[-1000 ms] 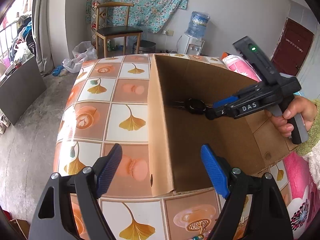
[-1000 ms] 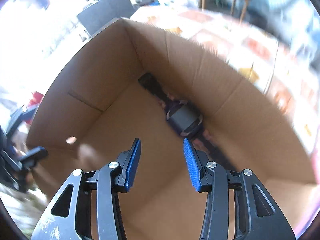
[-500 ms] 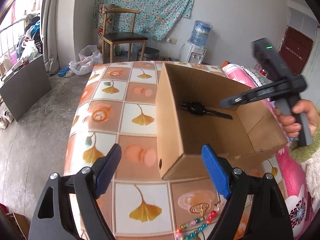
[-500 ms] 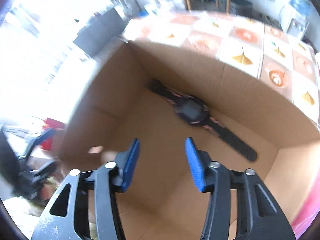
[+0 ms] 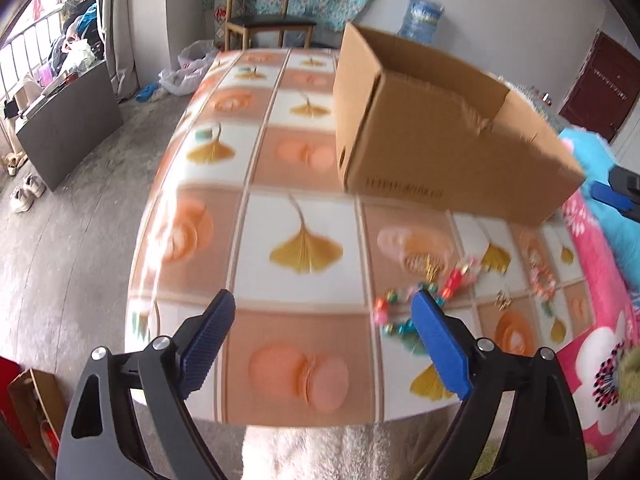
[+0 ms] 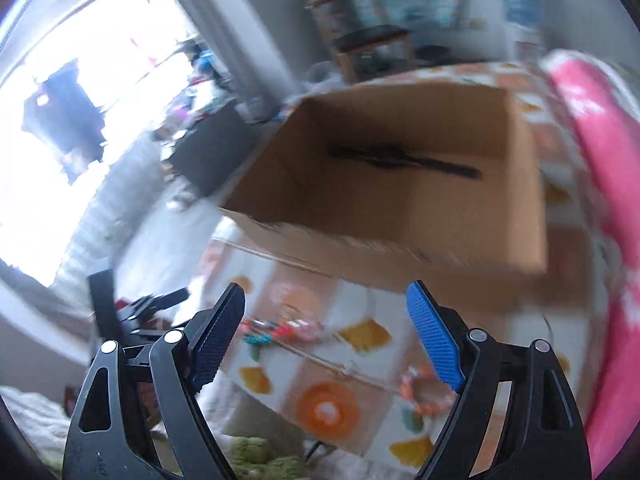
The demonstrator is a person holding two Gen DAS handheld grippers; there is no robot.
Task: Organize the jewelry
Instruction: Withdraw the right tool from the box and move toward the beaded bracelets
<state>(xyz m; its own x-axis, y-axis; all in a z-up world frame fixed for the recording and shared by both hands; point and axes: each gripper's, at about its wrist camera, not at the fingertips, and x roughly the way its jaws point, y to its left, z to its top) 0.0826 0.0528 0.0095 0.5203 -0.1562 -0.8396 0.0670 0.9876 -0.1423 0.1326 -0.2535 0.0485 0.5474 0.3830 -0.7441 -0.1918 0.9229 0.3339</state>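
Two claws are up over the table (image 5: 304,216), and both stand wide with nothing in them; their jaws have just been opening. The left claw (image 5: 324,344) has the bead string (image 5: 416,300) at its two o'clock, lying on the table. The right claw (image 6: 326,340) looks at the box (image 6: 400,208) at twelve o'clock, where a black watch (image 6: 404,160) lies inside. More jewelry (image 5: 540,276) sits near the table's edge by the bed (image 5: 600,320). The pictures are blurry, so a fast grab could miss the beads or knock them off the table.
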